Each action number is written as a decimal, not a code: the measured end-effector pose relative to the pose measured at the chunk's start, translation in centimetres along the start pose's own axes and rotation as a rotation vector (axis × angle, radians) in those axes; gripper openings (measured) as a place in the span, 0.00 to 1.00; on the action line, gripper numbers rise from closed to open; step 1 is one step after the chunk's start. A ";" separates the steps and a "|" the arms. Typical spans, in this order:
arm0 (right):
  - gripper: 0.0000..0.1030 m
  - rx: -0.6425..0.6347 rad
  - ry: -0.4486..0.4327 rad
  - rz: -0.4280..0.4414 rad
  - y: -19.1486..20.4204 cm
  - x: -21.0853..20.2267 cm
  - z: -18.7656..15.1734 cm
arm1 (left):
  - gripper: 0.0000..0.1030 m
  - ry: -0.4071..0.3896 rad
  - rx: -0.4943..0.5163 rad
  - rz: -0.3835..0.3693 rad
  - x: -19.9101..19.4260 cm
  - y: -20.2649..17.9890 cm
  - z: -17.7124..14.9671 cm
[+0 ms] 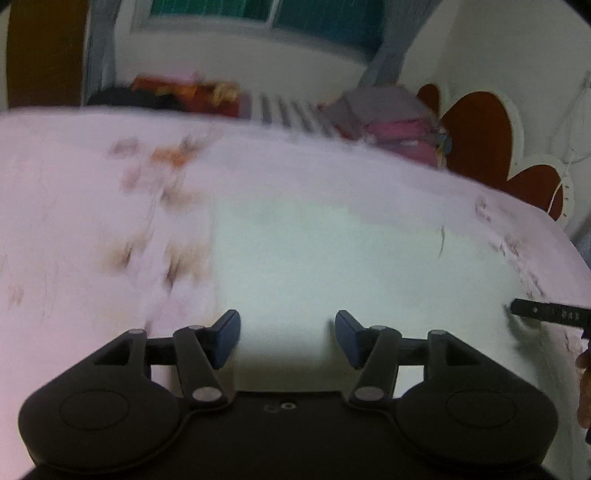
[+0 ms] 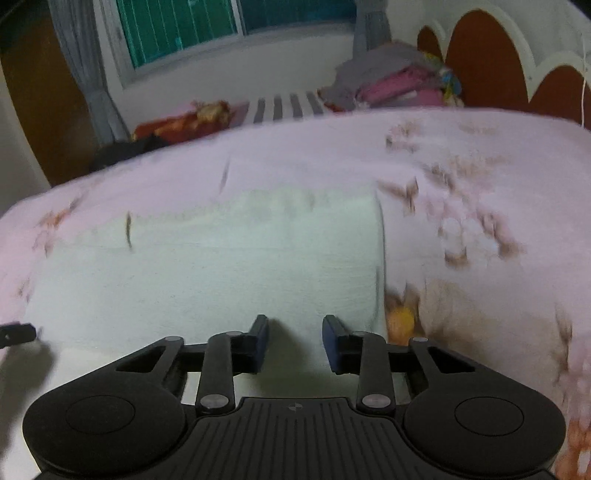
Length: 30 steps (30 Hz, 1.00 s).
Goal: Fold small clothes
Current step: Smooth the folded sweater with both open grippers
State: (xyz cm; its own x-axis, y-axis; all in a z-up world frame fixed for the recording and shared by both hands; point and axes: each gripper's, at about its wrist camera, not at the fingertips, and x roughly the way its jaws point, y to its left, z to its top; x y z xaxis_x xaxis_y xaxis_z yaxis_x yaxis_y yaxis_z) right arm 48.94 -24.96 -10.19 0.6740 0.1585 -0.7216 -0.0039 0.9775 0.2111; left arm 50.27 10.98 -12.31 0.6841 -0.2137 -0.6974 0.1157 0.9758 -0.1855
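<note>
On the bed: we are seeing a pale, whitish-green small garment (image 2: 207, 273) lying flat on a pink floral bedspread (image 2: 461, 155), its right edge running straight and its far part looking folded over in a band.
Left gripper: in our left wrist view the left gripper (image 1: 288, 338) is hovering over the near part of the garment (image 1: 332, 258); its blue-padded fingers (image 1: 227, 338) are standing well apart with nothing pinched between them, only cloth showing below the gap.
Right gripper: in our right wrist view the right gripper (image 2: 295, 345) is sitting at the garment's near right corner; its fingers (image 2: 334, 347) are parted by a narrower gap and we are seeing no cloth caught between the pads.
Each seen by the other: the tip of the right gripper (image 1: 546, 317) is poking in at the right edge of the left view, beside the garment's right side; a dark tip of the left gripper (image 2: 16, 334) is showing at the left edge of the right view.
Bedspread: its flower print (image 1: 173, 155) is blurring in both views.
Beyond the bed: a stack of pink and grey folded clothes (image 2: 399, 85) is lying by a red scalloped headboard (image 2: 484, 62); a window (image 2: 184, 26) with grey curtains (image 2: 85, 66) is showing behind.
</note>
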 end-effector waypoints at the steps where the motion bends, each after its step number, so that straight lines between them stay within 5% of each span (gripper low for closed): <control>1: 0.32 0.018 -0.008 0.025 0.3 0.4 0.8 | 0.55 -0.004 0.031 0.001 0.9 -0.6 0.7; 6: 0.32 -0.016 0.001 0.107 4.7 4.1 3.1 | 0.59 -0.002 0.140 -0.007 5.9 -3.3 3.1; 11: 0.32 -0.113 0.008 0.199 6.9 6.9 3.0 | 0.68 -0.006 0.221 0.094 8.3 -1.7 3.9; 16: 0.31 0.033 -0.044 0.008 0.5 6.6 3.1 | 0.68 0.017 0.149 0.094 7.5 1.3 4.0; 18: 0.32 0.021 -0.029 0.024 0.3 6.4 3.4 | 0.68 -0.028 0.150 0.124 6.2 -0.1 4.0; 20: 0.32 -0.021 -0.050 0.024 1.9 5.6 3.7 | 0.70 -0.067 0.116 0.049 5.1 -2.0 3.5; 25: 0.32 -0.133 -0.008 0.146 7.9 5.2 2.2 | 0.70 -0.051 0.202 0.027 5.1 -7.0 0.6; 30: 0.32 -0.171 -0.007 0.097 6.7 4.5 0.5 | 0.69 -0.036 0.202 0.079 3.6 -3.5 -1.4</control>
State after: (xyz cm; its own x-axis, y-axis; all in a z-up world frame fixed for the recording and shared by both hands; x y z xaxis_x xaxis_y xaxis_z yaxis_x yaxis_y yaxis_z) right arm 52.27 -17.71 -11.72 0.6692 0.2533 -0.6986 -0.1947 0.9670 0.1641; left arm 51.33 6.70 -15.12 0.7215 -0.1378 -0.6786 0.2002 0.9797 0.0139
